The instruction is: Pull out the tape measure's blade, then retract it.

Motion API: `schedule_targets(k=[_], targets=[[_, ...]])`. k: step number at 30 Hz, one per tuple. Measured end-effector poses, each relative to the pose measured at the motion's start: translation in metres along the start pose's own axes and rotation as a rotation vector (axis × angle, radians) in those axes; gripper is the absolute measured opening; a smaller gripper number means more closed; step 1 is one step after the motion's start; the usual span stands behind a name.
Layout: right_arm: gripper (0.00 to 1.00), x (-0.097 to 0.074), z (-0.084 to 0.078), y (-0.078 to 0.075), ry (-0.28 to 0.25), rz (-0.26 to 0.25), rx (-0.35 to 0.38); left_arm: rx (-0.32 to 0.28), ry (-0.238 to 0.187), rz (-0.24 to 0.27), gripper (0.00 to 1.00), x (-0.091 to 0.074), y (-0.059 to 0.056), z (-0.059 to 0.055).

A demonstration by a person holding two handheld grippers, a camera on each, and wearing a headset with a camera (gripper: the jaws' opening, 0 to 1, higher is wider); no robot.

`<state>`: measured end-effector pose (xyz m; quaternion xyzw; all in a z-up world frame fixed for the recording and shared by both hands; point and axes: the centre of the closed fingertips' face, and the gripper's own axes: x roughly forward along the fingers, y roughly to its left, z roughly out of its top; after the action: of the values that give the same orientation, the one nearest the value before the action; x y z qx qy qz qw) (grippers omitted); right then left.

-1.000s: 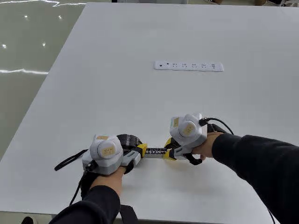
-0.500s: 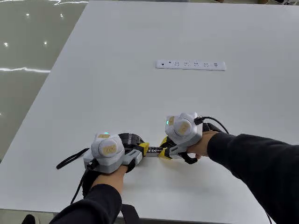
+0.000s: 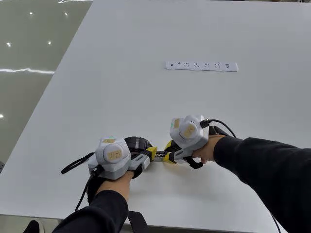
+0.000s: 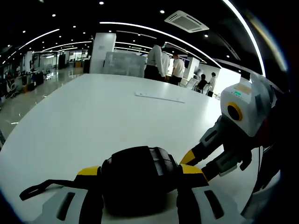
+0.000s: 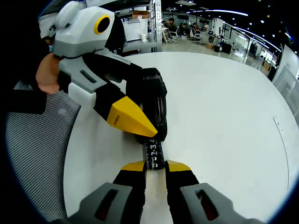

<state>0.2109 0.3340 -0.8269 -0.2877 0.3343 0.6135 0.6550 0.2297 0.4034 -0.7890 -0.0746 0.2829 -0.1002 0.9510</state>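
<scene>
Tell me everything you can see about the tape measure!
The tape measure has a round black case that looks rubbery, with a dark strap trailing across the white table. It sits on the table, held between the left gripper's yellow-tipped fingers. A short stretch of numbered blade sticks out, and the right gripper pinches its end.
</scene>
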Motion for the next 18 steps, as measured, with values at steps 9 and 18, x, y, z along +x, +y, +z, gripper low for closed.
schedule_targets(k=[9, 18], targets=[[0.12, 0.006, 0.008, 0.002, -0.011, 0.007, 0.003, -0.003, -0.001, -0.005, 0.59, 0.0, 0.0, 0.0], [0.12, 0.012, 0.02, 0.002, -0.023, 0.022, -0.003, -0.004, 0.0, -0.013, 0.59, -0.001, 0.0, 0.0]])
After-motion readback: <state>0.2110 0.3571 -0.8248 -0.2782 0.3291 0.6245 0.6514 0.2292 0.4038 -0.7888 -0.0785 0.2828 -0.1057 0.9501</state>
